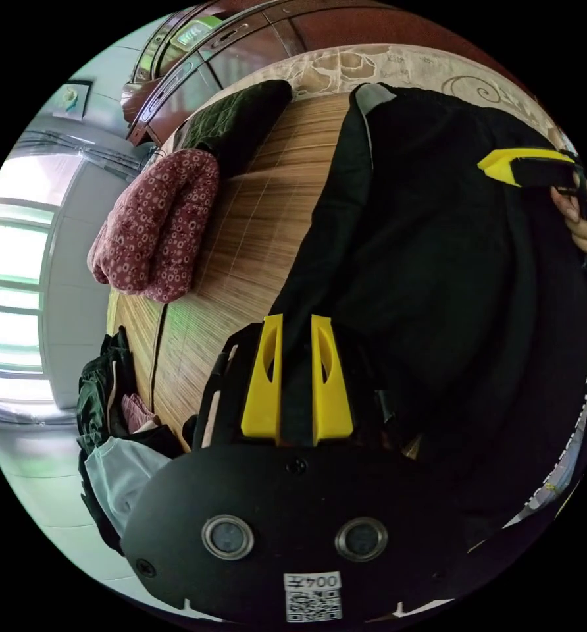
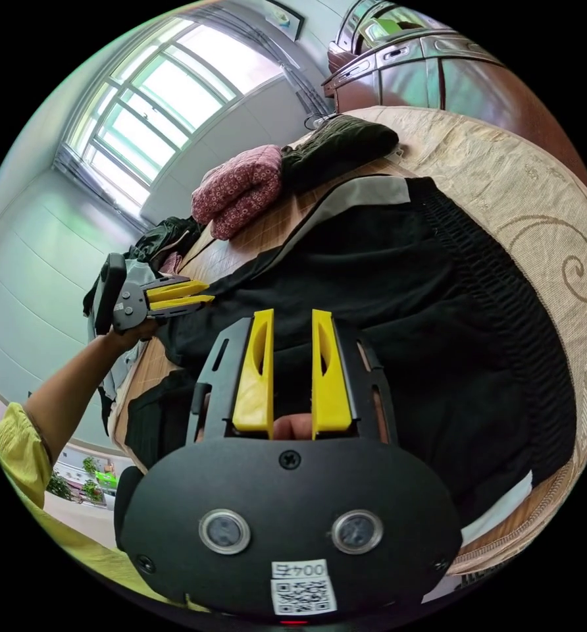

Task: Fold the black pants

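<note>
The black pants [image 1: 438, 276] lie spread over a bamboo mat [image 1: 254, 230] on a bed, with the elastic waistband [image 2: 504, 296] toward the beige sheet. My left gripper [image 1: 297, 319] is shut on the pants' long edge, and black cloth fills the narrow gap between its yellow jaws. In the right gripper view the left gripper [image 2: 208, 294] is held by a hand at that same edge, which runs taut from it. My right gripper [image 2: 292, 313] is shut on black cloth near the pants' middle. The left gripper view shows the right gripper [image 1: 487, 164] at the far side, held by a hand.
A folded red patterned quilt [image 1: 155, 230] and a dark green quilted cushion [image 1: 241, 118] lie at the mat's far end. A pile of clothes [image 1: 109, 408] sits at the mat's edge. A wooden wardrobe [image 2: 438, 72] stands behind the bed and a window [image 2: 155, 85] beside it.
</note>
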